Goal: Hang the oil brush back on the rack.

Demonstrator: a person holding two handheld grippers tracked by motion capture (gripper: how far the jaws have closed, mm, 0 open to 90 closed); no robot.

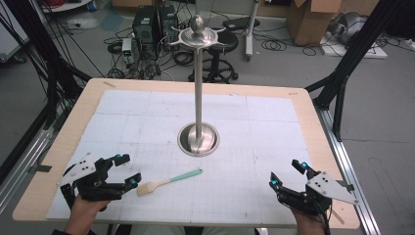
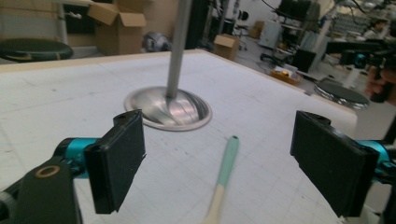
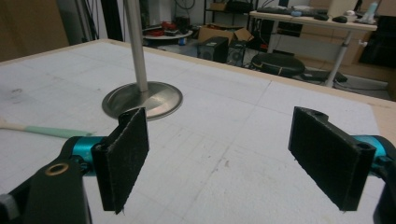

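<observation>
A small brush [image 1: 169, 181] with a mint green handle and a pale wooden head lies flat on the white mat of the desk [image 1: 303, 100]. It sits near the front, just in front of the round base of a tall shiny metal stand [image 1: 198, 139]. The green end points toward the stand, maybe so it is easy to lift toward the hooks at the top of the stand [image 1: 197, 36].

The left claw [image 1: 126, 170] is very near the wooden end of the brush but does not touch it. Its jaws are spread wide apart and hold nothing. In the left gripper view the brush [image 2: 223, 173] lies on the mat right between the two black pads [image 2: 119, 158], a bit farther out. I think the claw is lined up that way so it can slide forward and pinch the handle.

The right claw [image 1: 288, 173] rests low at the other front corner, well apart from the brush. It is spread wide too, with nothing in it. It looks like it is waiting out of the way.

The stand is in the middle of the desk, where both hands can reach it. Nothing hangs on it yet.
</observation>
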